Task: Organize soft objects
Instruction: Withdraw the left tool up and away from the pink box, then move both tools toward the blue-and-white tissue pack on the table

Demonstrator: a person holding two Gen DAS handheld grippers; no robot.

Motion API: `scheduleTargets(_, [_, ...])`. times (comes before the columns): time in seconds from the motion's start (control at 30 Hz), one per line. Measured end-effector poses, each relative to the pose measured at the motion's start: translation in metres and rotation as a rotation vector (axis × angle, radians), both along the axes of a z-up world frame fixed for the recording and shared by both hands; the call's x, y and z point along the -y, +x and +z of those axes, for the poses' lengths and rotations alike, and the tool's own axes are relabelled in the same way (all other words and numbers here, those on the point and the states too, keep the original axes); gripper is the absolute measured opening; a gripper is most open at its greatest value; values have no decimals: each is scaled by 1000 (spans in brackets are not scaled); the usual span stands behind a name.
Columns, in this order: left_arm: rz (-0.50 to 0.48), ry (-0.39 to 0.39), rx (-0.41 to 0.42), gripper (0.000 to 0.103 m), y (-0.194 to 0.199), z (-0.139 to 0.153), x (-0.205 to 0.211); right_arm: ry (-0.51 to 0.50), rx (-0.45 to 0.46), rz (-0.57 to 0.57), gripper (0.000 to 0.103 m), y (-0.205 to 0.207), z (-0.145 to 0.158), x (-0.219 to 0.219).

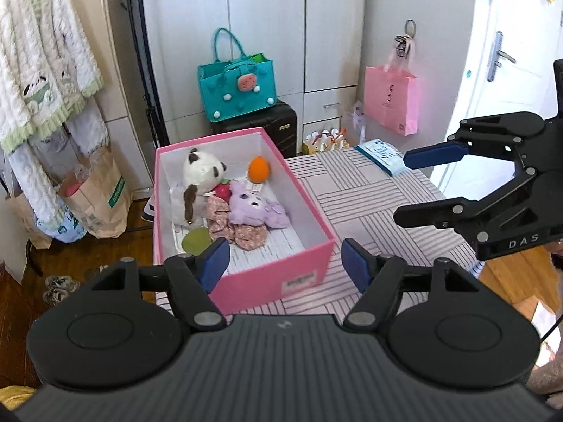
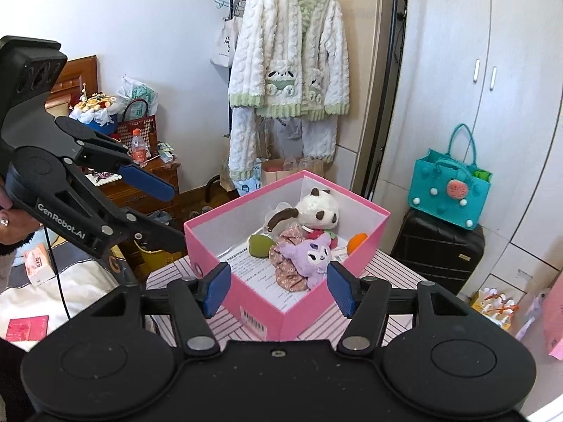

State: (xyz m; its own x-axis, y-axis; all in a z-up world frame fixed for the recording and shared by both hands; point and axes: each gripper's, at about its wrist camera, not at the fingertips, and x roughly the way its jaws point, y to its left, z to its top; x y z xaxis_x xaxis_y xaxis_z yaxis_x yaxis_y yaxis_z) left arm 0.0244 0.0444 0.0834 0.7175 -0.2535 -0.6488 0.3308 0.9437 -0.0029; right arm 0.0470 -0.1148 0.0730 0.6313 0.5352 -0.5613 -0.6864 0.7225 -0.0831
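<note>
A pink box (image 1: 309, 246) (image 2: 225, 218) stands on the striped table (image 1: 369, 190). Inside lie a white-and-brown plush dog (image 1: 200, 172) (image 2: 316, 211), a purple plush (image 1: 251, 205) (image 2: 311, 255), a floral cloth (image 1: 242, 232) (image 2: 290, 274), an orange soft ball (image 1: 258, 168) (image 2: 357, 241) and a green soft piece (image 1: 195, 241) (image 2: 260, 244). My left gripper (image 1: 286, 263) (image 2: 169, 207) is open and empty, just in front of the box. My right gripper (image 2: 279, 290) (image 1: 404, 186) is open and empty, at the box's near corner.
A blue-white packet (image 1: 381, 156) lies on the table's far right. A teal bag (image 1: 237, 81) sits on a black suitcase (image 1: 267, 123) behind the table. A pink bag (image 1: 390, 102) hangs on the cabinet. A fluffy white robe (image 2: 288, 70) hangs at the left, paper bags (image 1: 102, 197) below.
</note>
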Motion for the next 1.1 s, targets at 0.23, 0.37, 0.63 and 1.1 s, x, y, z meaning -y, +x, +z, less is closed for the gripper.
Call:
scheduleTargets(0.23, [-81,30,25,75,-23,-1,27,17,18,-46,71,-29,-9,25])
scheduleTargets(0.37, [-101,19,12,76,-23,-12,39,29,17,-82,71,-40,-18,43])
scheduleTargets(0.63, [-155,0,-25,76,-15,-37,69,47,-17,-146,74,-52,-43,78])
scheduleTargets(1.1, [-296,-30,37,77,30,-46,142,75,46,-308,81,-36,-73,147])
